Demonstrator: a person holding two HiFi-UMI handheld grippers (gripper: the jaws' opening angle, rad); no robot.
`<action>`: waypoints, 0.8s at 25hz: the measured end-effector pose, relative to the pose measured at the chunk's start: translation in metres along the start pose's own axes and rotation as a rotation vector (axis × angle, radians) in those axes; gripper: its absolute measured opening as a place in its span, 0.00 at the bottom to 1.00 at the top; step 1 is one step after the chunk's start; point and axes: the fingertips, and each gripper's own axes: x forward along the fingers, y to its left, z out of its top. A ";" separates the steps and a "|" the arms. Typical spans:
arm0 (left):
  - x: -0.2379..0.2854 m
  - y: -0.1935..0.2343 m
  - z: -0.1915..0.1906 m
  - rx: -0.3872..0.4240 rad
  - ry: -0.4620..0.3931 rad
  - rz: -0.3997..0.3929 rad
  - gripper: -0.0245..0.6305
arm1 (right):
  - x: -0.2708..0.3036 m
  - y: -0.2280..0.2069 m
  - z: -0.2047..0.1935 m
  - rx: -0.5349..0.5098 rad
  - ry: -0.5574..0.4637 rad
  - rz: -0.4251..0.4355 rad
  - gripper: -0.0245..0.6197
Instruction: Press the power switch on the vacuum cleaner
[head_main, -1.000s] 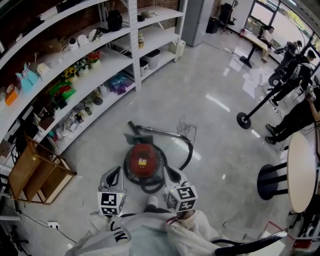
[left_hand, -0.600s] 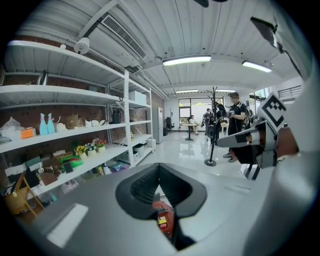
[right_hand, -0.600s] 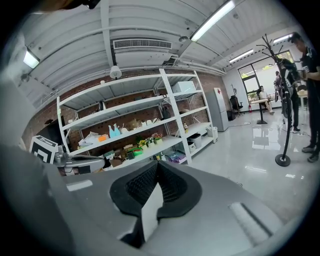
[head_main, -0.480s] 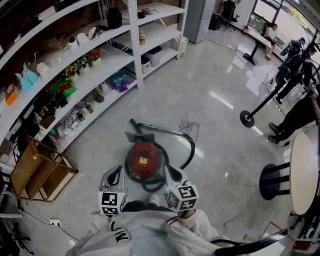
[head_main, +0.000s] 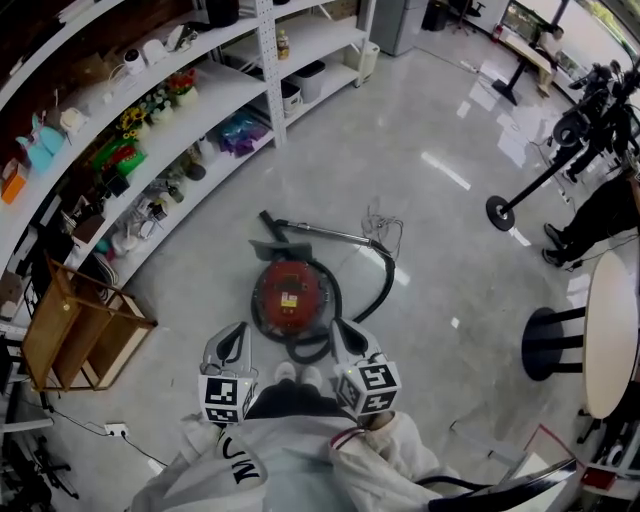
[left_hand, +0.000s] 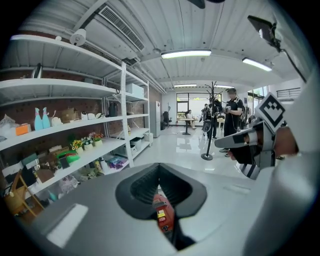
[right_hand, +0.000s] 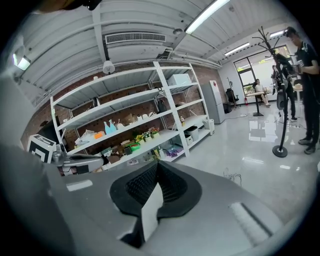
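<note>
A round red vacuum cleaner (head_main: 292, 296) sits on the grey floor, its black hose (head_main: 381, 288) curling round its right side. Its metal wand (head_main: 322, 235) and floor head (head_main: 268, 250) lie just beyond it. My left gripper (head_main: 230, 342) hangs above the floor at the vacuum's near left, jaws together and empty. My right gripper (head_main: 345, 338) hangs at its near right, also shut and empty. Neither touches the vacuum. In the left gripper view the vacuum cleaner (left_hand: 161, 212) shows through the slit below the left gripper (left_hand: 159, 192). The right gripper (right_hand: 156, 187) faces the shelves.
White shelving (head_main: 150, 120) full of small items runs along the left. A wooden crate (head_main: 75, 335) stands by it, with a power strip (head_main: 117, 430) on the floor. A black pole stand (head_main: 500, 213), a stool base (head_main: 548, 345), a round table (head_main: 612, 335) and people are at right.
The head view has shifted a little, so the vacuum sits slightly higher in frame. Both grippers keep the same pose near my body, jaws unchanged.
</note>
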 end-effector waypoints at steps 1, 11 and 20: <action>0.001 0.001 -0.001 0.002 0.004 -0.005 0.04 | 0.002 0.000 -0.001 0.002 0.006 -0.003 0.04; 0.023 0.004 -0.019 -0.012 0.052 -0.054 0.04 | 0.016 -0.006 -0.012 0.005 0.057 -0.040 0.04; 0.039 0.001 -0.051 -0.028 0.105 -0.097 0.04 | 0.021 -0.005 -0.041 0.038 0.098 -0.066 0.04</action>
